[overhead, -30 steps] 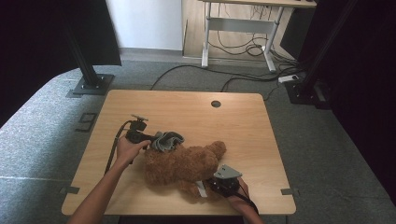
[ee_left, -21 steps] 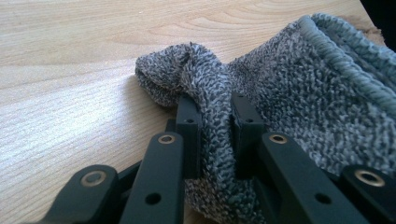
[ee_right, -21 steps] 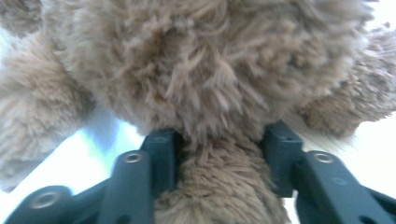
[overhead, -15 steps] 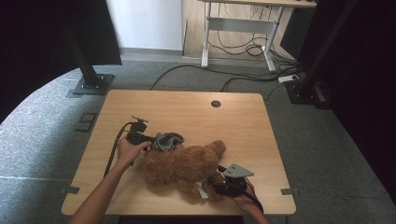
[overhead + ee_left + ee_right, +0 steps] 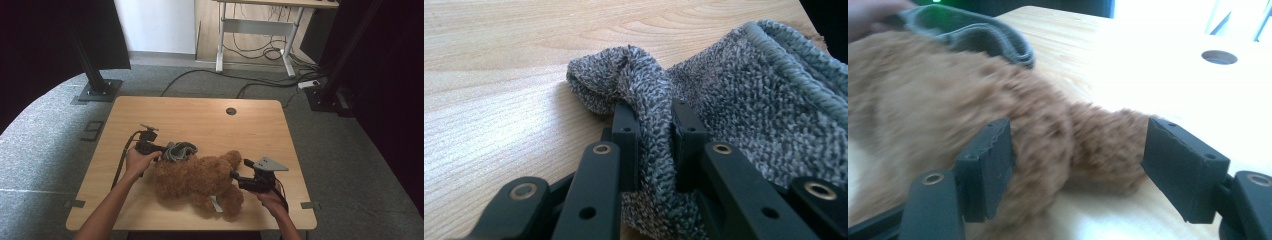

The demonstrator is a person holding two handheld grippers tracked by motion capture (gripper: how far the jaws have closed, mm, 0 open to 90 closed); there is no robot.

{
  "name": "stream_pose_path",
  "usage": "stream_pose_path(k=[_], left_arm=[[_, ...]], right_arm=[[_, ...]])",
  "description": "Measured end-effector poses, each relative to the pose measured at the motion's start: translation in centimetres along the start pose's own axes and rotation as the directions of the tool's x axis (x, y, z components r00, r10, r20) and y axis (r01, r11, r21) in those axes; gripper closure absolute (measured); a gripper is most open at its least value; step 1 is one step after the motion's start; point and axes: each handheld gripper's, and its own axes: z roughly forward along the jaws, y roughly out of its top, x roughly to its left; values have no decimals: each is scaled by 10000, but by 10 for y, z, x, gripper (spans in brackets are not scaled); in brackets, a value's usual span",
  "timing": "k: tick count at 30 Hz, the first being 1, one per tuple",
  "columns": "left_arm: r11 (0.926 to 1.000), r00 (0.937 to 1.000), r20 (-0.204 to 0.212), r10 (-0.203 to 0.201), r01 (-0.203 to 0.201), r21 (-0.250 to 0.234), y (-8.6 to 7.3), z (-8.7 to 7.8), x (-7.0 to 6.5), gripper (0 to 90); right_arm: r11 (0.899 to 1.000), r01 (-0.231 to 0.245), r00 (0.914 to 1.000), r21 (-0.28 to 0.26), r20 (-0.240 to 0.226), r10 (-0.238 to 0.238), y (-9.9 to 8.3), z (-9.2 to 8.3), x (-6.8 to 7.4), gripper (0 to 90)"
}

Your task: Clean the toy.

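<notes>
Left gripper (image 5: 655,135): clamped on a fold of grey knit garment (image 5: 744,105), pads pinching the bunched edge; seen from above at the bear's upper end (image 5: 156,148). Right gripper (image 5: 1078,165): jaws wide, just been opening, a plush limb between them but not pressed by the pads; from above, just off the bear's right side (image 5: 239,178), free of a grip.

Brown teddy bear (image 5: 197,177): lying on its side across the near half of the tabletop (image 5: 200,115), limbs toward the right hand (image 5: 270,199). Grey garment bunched at the bear's upper-left end (image 5: 179,150), partly on the plush, partly on the wood. Cannot tell whether any part of the bear is inside the opening.

Judgement: dressing the bear looks to be the work, at an early stage. Done: garment gripped by its edge, brought to the bear. Left: regrasp of the bear with the right, opening spread, garment drawn over the body, sleeves sorted.
</notes>
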Motion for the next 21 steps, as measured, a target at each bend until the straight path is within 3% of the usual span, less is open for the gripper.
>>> stream_pose_path(k=[5, 10, 16, 21], left_arm=[[10000, 10000, 8, 45, -45, 19, 1, 1, -1, 761], [10000, 10000, 20, 48, -48, 21, 1, 2, -1, 761], [10000, 10000, -1, 65, -65, 63, 1, 3, -1, 761], [10000, 10000, 41, 66, -67, 62, 1, 5, -2, 761]], right_arm=[[9978, -442, 9978, 500, 526, 415, 5, 24, -24, 298], [9880, -946, 9937, 1222, 713, 863, 0, 51, -42, 298], [9774, -1316, 9911, 1654, 436, 1261, -8, 72, -50, 286], [9695, -1300, 9913, 2080, 51, 1319, -13, 80, -50, 302]])
